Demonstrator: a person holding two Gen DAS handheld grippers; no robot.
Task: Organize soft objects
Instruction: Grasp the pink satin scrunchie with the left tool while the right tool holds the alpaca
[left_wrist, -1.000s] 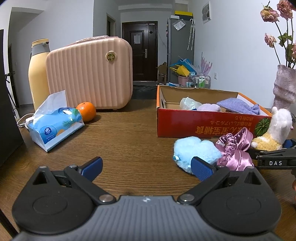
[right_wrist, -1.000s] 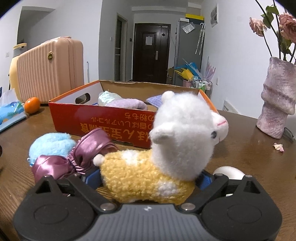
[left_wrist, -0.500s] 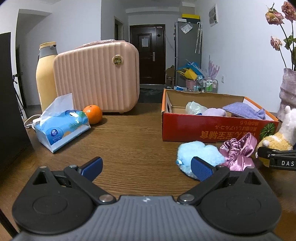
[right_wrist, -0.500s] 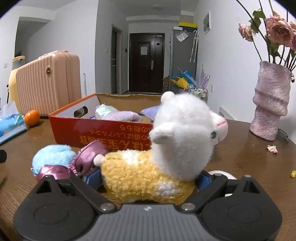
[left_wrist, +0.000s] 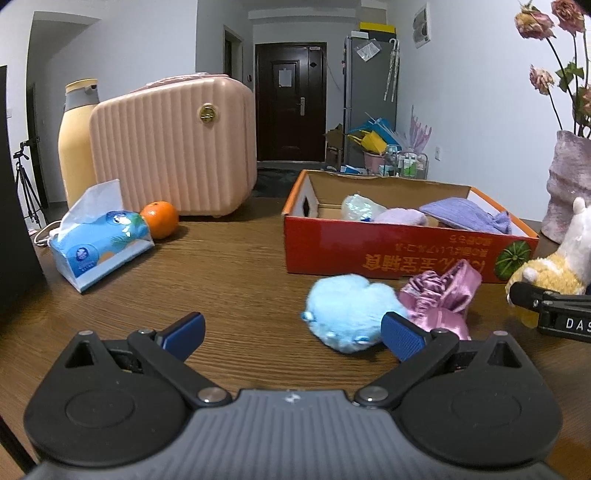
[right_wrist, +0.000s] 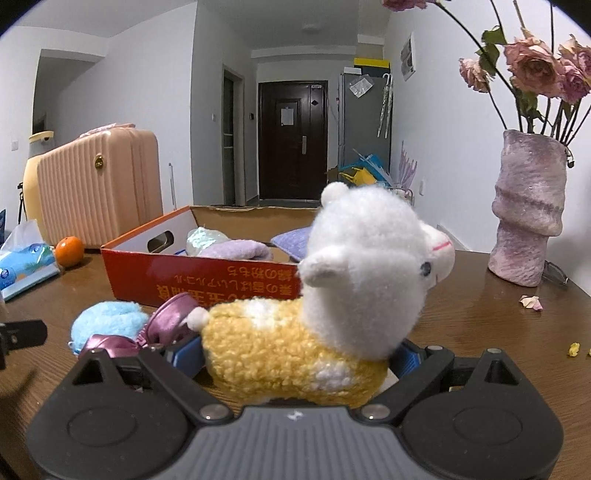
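Observation:
My right gripper (right_wrist: 295, 354) is shut on a yellow-and-white plush alpaca (right_wrist: 332, 314), held a little above the table; the same alpaca (left_wrist: 554, 258) shows at the right edge of the left wrist view. My left gripper (left_wrist: 291, 332) hangs open over bare wood. Just beyond its right fingertip lie a light blue fluffy toy (left_wrist: 351, 314) and a purple satin scrunchie (left_wrist: 443, 295). Behind them stands the red cardboard box (left_wrist: 388, 247), holding a lilac cloth (left_wrist: 465, 214), a lilac plush (left_wrist: 402, 216) and a pale crinkly bundle (left_wrist: 358, 206).
On the left of the table stand a pink ribbed case (left_wrist: 173, 147), a yellow bottle (left_wrist: 75, 140), an orange (left_wrist: 159, 219) and a blue tissue pack (left_wrist: 99, 243). A purple vase with dried roses (right_wrist: 528, 210) stands at the right. Petal scraps (right_wrist: 532, 302) lie near it.
The right gripper has risen with the alpaca, so the box and table sit lower in its view. The left gripper has drawn back and turned slightly, staying open.

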